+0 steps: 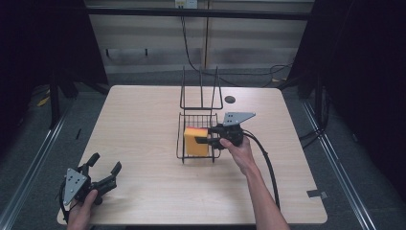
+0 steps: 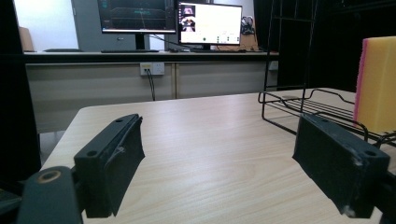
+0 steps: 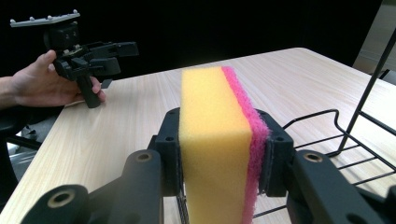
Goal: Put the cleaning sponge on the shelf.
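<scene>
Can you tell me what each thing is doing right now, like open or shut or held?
Left gripper: open, holding nothing, low over the table's near left corner.
Right gripper: shut on the sponge.
Sponge: yellow with a pink scrub side, clamped upright between the jaws, over the wire rack.
Wire rack: standing upright on the table.
Table: bare wood around the rack.

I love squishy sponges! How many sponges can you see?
1. The yellow and pink sponge is squeezed upright in the right gripper, over the wire rack in the table's middle.
</scene>
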### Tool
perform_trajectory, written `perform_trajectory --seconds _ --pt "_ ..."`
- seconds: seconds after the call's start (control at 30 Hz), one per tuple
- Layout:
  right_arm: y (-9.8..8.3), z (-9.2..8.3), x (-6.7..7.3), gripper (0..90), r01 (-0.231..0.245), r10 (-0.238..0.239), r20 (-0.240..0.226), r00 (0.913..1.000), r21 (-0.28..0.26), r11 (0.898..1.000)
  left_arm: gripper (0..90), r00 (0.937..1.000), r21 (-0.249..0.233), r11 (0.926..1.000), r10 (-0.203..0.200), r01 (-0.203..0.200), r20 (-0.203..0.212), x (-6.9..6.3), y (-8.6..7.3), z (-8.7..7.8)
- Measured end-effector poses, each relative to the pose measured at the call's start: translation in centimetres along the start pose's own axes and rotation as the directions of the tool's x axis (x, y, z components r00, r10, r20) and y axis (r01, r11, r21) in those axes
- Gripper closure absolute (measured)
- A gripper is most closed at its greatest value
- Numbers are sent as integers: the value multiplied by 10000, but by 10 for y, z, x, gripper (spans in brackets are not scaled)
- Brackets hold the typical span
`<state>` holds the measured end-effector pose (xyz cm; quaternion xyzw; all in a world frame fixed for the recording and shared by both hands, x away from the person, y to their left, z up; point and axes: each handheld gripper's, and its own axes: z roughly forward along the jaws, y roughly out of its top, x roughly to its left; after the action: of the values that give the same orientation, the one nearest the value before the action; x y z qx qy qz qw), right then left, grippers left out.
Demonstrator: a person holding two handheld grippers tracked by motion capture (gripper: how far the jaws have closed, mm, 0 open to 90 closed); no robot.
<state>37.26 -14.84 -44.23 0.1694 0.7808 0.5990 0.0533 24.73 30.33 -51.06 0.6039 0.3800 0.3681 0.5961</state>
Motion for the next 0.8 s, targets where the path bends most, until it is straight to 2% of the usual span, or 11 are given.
perform_trajectory --seconds 0.47,0.8 --pt "-6 -1 -3 598 -180 180 -53 9998 127 9998 156 10000 2 10000 -21 21 25 0 0 0" --pt "-7 0 -2 562 -350 366 -532 9979 308 9989 156 10000 3 10000 -20 20 19 0 0 0"
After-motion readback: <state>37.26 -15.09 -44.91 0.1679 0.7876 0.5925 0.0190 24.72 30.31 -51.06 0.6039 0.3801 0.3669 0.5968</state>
